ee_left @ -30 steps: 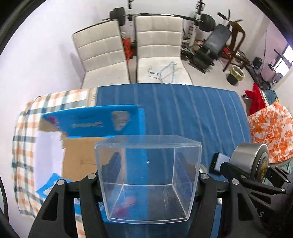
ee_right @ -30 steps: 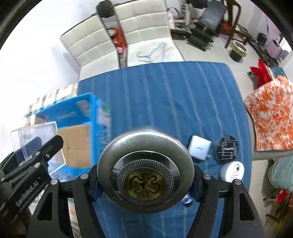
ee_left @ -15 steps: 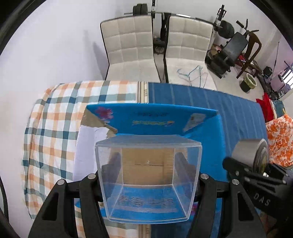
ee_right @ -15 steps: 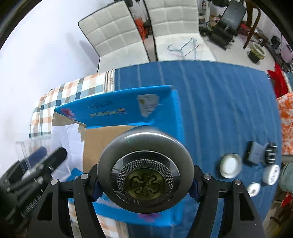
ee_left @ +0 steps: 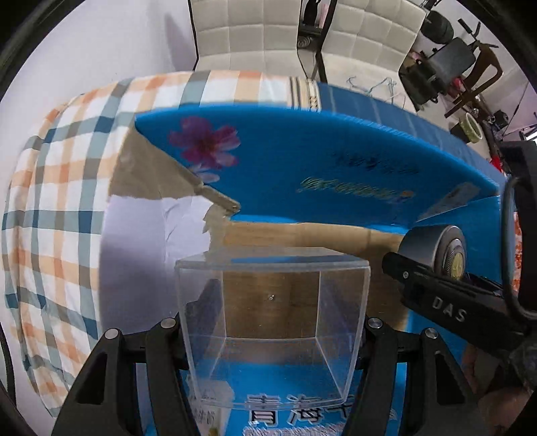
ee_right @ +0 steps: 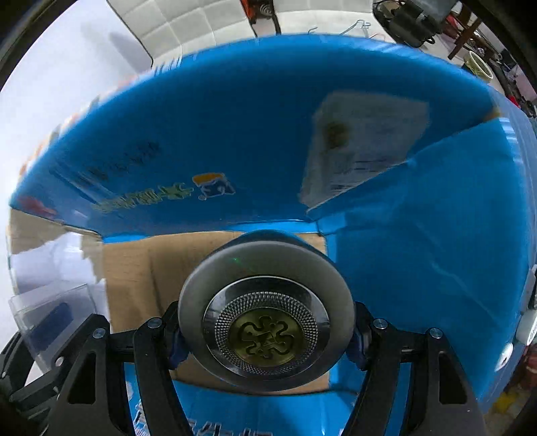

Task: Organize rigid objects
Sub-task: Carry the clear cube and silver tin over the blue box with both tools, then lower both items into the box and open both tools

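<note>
My left gripper (ee_left: pixel 272 332) is shut on a clear plastic box (ee_left: pixel 272 322) and holds it over the open blue cardboard carton (ee_left: pixel 302 167), above its brown bottom (ee_left: pixel 302 241). My right gripper (ee_right: pixel 266 332) is shut on a round silver tin (ee_right: pixel 266 322) with a gold emblem and holds it over the same carton (ee_right: pixel 268 134), above the brown bottom (ee_right: pixel 141 268). The tin also shows in the left wrist view (ee_left: pixel 436 248), to the right of the clear box. The clear box shows at the left in the right wrist view (ee_right: pixel 50 312).
The carton's blue flaps stand up at the back and right. The table carries a checked cloth (ee_left: pixel 60 167) on the left and a blue striped cloth (ee_left: pixel 386 110) on the right. Two white chairs (ee_left: pixel 251 30) stand behind. Small round items (ee_right: pixel 527 325) lie at the right.
Both grippers have moved left and forward from over the blue cloth to over the open carton, and lower toward its inside. Each still holds its object.
</note>
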### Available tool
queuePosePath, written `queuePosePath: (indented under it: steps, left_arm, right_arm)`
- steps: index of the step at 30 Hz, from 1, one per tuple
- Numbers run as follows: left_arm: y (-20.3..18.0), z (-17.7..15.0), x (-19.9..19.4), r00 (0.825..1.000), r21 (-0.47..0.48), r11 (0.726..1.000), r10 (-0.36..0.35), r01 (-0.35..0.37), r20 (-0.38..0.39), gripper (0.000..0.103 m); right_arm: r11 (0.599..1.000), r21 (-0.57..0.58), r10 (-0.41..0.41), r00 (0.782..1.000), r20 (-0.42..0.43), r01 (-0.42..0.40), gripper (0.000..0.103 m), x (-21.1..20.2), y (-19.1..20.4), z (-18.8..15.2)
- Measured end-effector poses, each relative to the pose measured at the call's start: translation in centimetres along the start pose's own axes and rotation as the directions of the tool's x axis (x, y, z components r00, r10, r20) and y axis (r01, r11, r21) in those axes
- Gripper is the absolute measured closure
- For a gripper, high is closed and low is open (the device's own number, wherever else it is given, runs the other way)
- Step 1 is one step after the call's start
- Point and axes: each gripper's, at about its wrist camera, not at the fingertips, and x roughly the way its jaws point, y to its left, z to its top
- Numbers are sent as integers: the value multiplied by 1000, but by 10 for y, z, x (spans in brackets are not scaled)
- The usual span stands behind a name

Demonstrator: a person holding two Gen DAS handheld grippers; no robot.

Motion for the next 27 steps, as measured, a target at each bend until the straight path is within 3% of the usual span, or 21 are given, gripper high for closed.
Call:
queuePosePath:
  steps: [5,12,20,27]
  left_arm:
    - [4,-2,14,999,-12,1000,-18,18,-28,42]
    - [5,1,20,996,-27,997,-79,78,-42,42]
    - [-12,12,35,981,-3,985,-171,171,-89,42]
    - [-25,23,48,978,35,982,-179,184,-108,42]
  right_arm:
    - [1000,0,-12,999,-49,12,28,18,6,5]
    - [995,65,74,997,-18,-73,12,-9,-6,16]
    - [988,108,114,993,-4,-113,12,-31,-21,26]
    - [987,120,105,994,2,-104,12,-32,-17,27]
